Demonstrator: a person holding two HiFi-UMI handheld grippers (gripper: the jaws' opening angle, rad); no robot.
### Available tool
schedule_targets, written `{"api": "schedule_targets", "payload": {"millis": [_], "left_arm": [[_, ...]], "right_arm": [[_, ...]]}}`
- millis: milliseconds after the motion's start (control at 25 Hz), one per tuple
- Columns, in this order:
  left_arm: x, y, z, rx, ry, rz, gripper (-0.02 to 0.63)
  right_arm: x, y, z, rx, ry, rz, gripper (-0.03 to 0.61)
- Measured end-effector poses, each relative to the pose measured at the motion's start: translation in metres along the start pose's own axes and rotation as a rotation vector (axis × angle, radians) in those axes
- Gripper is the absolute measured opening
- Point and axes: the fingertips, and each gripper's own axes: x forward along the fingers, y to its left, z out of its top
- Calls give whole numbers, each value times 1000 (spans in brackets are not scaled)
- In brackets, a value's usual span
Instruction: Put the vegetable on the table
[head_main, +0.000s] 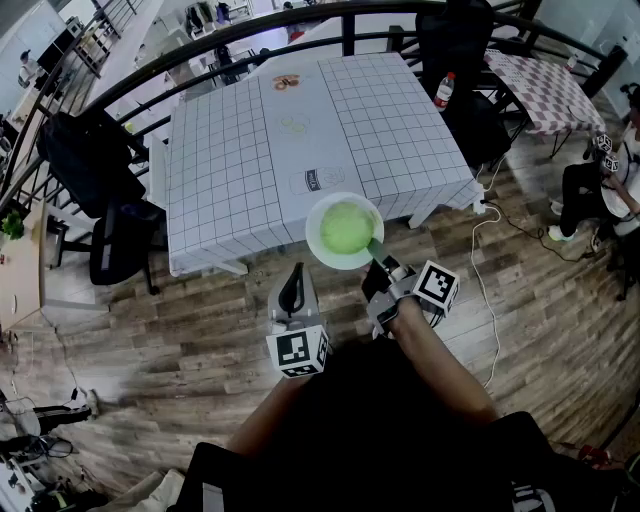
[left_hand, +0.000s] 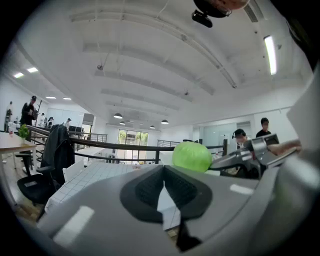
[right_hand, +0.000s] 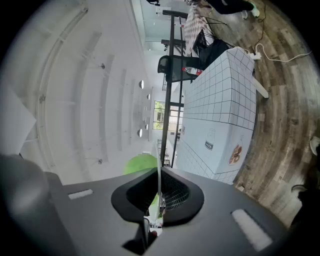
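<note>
I am gripping the rim of a white plate (head_main: 318, 250) with my right gripper (head_main: 383, 262). Its jaws are closing on the thin edge, which is showing edge-on between the pads in the right gripper view. The vegetable (head_main: 347, 227), a round pale green ball, is sitting in the middle of that plate. I am holding the plate in the air, and from the head view it is overlapping the near edge of the counter (head_main: 240, 170), which is wearing a white cloth with a grid pattern. I cannot tell whether the plate is touching that cloth.

My left gripper (head_main: 296, 278) is hanging just left of the plate, over the wooden floor (head_main: 200, 330). Its jaws are meeting at the tips and carrying nothing. A black chair (head_main: 110, 215) is standing at the counter's left side, and a dark curved railing (head_main: 200, 60) is running behind the counter.
</note>
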Motion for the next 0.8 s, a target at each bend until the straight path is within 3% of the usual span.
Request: {"api": "schedule_targets", "payload": {"millis": [320,800], "left_arm": [[0,11,4,-4,-19,11,8],[5,10,13,1,-42,46,8]], "right_arm": [[-4,-13,-2,-9,-4,-67,6],[-8,-9,5,-17,13,-75,8]]}}
